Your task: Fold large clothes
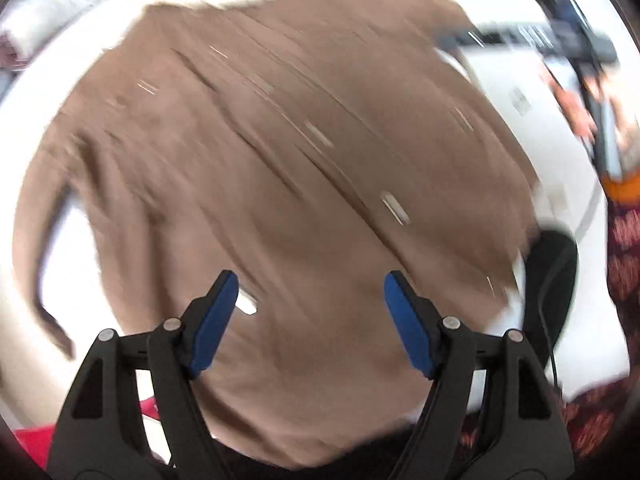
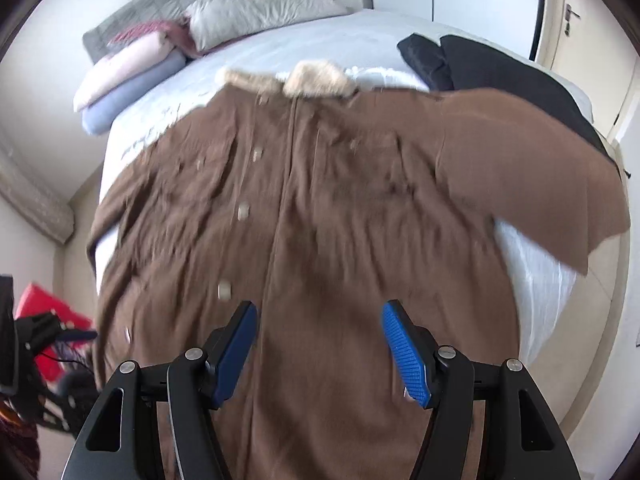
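A large brown coat (image 2: 320, 208) with pale buttons and a beige fur collar (image 2: 316, 76) lies spread front-up on a white bed (image 2: 320, 44). Its right sleeve (image 2: 532, 176) hangs over the bed's right edge. My right gripper (image 2: 318, 312) is open and empty, just above the coat's lower hem. In the left wrist view the coat (image 1: 280, 168) is motion-blurred and fills the frame. My left gripper (image 1: 312, 284) is open and empty above the coat's lower part.
Pillows (image 2: 256, 12) and folded pink and blue bedding (image 2: 128, 76) lie at the bed's head. A black garment (image 2: 500, 72) lies at the far right of the bed. A red item (image 2: 44, 304) sits on the floor at left. The other gripper and hand (image 1: 580, 92) show at upper right.
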